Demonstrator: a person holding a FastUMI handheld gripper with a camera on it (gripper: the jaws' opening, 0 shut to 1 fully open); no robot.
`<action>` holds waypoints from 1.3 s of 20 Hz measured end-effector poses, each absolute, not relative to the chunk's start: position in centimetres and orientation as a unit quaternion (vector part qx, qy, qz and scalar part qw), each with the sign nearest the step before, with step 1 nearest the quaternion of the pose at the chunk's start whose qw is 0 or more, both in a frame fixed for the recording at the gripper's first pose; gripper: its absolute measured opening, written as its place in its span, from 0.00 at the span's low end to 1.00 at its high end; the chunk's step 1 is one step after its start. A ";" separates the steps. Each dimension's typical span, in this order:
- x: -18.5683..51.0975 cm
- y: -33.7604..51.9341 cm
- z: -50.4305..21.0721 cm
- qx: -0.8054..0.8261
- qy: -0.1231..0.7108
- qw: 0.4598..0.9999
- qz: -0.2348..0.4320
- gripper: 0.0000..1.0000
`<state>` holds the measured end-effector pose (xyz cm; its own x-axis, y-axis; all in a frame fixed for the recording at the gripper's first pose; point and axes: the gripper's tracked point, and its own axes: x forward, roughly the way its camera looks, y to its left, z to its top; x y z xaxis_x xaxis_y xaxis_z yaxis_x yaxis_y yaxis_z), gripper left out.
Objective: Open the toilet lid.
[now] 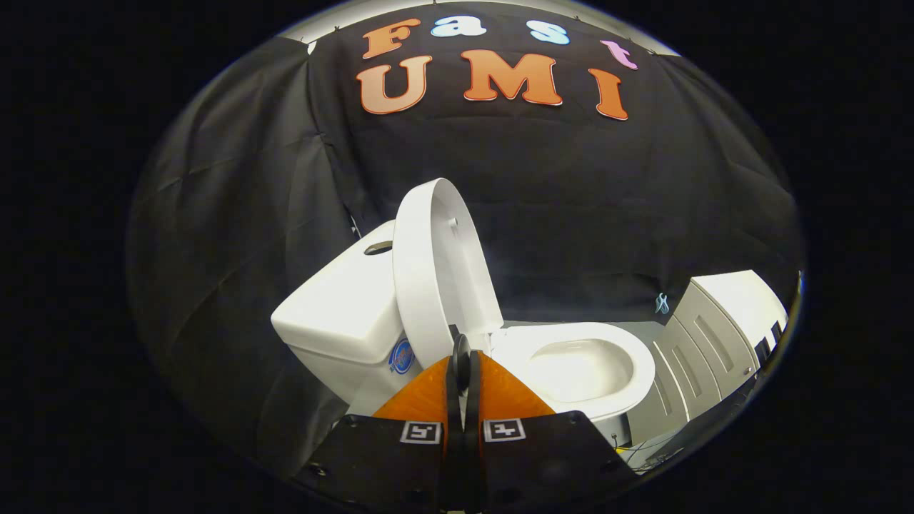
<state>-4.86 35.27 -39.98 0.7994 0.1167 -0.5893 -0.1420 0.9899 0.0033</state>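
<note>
Jaws: in the gripper view we find the gripper [462, 357] with its two fingers drawn together, no more than a hairline seam between them, and nothing held. The fingertips [460, 351] lie against, or directly in front of, the lower edge of the toilet lid [435, 271]; we cannot tell whether they touch it.

Toilet lid: raised, standing close to upright at 12 o'clock from the fingertips, with its back toward the cistern [343, 314]. We cannot tell whether it rests on the cistern or stands just clear of it.

Seat and bowl: the toilet bowl [582, 371] lies open at 3 o'clock from the fingertips, the seat ring down on it and the basin exposed.

Surroundings: a pale cabinet [707, 335] stands beyond the bowl, further round at 3 o'clock, well apart from the fingers. Dark cloth backs the whole scene.

Step in hand: we judge the lift to be done or nearly done, the lid being already up off the seat.

Next move calls for: in our judgement, confirming that the lid leans settled against the cistern, then drawing the closed fingers straight back toward 6 o'clock without catching the lid's lower edge and tipping it forward.
</note>
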 end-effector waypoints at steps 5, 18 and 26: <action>-5.0 35.8 -40.3 -0.023 0.321 0.942 0.091 0.16; -2.2 27.3 -28.8 0.071 0.236 0.966 0.075 0.99; 0.6 17.8 -21.8 0.084 0.182 0.979 0.042 0.99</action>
<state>0.63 17.78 -21.76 0.9299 0.1135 -0.3498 -0.0526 0.9824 0.1791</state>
